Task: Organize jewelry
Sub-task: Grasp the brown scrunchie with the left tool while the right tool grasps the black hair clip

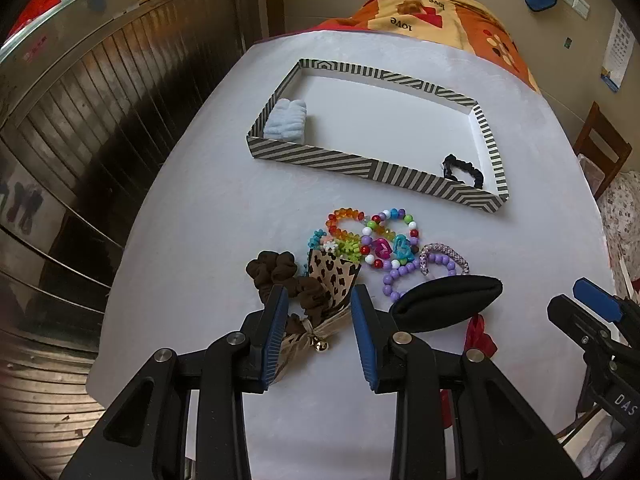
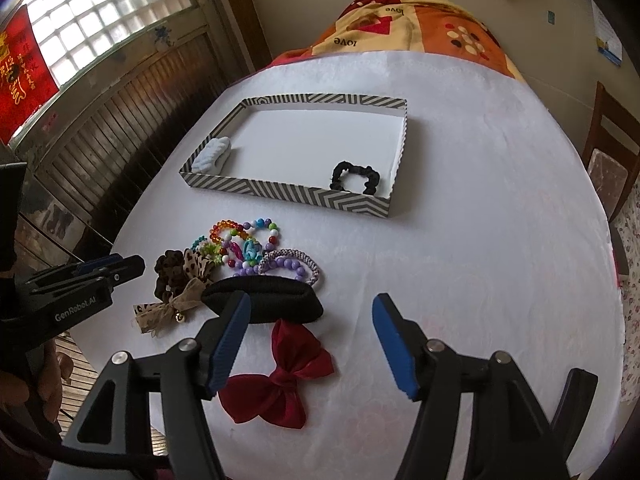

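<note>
A striped tray [image 1: 332, 158] [image 2: 280, 192] on the white table holds a pale blue scrunchie [image 1: 286, 120] [image 2: 212, 156] and a black scrunchie [image 1: 464, 170] [image 2: 354, 176]. In front of it lies a pile: bead bracelets [image 1: 372, 240] [image 2: 244, 240], a brown scrunchie [image 1: 276, 270] [image 2: 168, 268], a leopard-print bow [image 1: 332, 276] [image 2: 176, 304], a black padded hair clip [image 1: 448, 300] [image 2: 272, 296] and a red bow [image 2: 288, 376] [image 1: 478, 332]. My left gripper [image 1: 319, 290] [image 2: 136, 264] hovers open over the leopard bow, touching nothing. My right gripper [image 2: 310, 300] [image 1: 592, 308] stands open above the black clip and red bow.
A patterned blanket [image 1: 432, 12] covers the far end of the table. A wooden chair [image 2: 608, 160] stands at the right. Dark wood panelling [image 1: 100, 120] runs along the left, close to the table's edge. A hand [image 2: 52, 380] holds the left gripper.
</note>
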Tool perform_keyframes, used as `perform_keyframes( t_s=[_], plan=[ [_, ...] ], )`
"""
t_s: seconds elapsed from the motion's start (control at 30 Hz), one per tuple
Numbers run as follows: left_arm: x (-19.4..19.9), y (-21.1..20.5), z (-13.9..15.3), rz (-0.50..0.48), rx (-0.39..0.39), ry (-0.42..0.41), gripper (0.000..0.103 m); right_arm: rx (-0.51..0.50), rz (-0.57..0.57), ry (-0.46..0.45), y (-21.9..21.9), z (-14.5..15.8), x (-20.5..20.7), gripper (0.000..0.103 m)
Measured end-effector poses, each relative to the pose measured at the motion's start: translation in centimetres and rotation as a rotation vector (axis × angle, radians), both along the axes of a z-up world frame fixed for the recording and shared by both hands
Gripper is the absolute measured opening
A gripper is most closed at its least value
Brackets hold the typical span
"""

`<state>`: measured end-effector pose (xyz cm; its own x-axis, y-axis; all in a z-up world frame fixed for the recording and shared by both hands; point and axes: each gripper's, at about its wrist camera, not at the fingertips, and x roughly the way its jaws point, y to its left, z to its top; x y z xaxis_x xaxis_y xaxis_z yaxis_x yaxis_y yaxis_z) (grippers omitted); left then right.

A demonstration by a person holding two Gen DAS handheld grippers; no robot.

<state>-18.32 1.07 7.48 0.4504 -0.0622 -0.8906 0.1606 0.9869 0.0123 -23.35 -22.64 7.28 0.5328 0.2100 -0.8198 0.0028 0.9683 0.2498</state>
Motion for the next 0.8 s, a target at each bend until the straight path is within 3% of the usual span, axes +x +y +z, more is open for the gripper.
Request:
perform_keyframes(
  t_s=[0.43, 0.8],
  plan=[
    [0.1, 0.6, -0.2, 0.007, -0.009, 0.014, 0.015, -0.009, 0.020, 0.018, 0.4, -0.5, 0.0, 0.068],
    [2.0, 7.1, -1.4, 0.157, -0.164, 0.129, 0.015, 0.007, 0.050, 0.074, 0.7, -2.6, -0.1, 0.068]
  ],
)
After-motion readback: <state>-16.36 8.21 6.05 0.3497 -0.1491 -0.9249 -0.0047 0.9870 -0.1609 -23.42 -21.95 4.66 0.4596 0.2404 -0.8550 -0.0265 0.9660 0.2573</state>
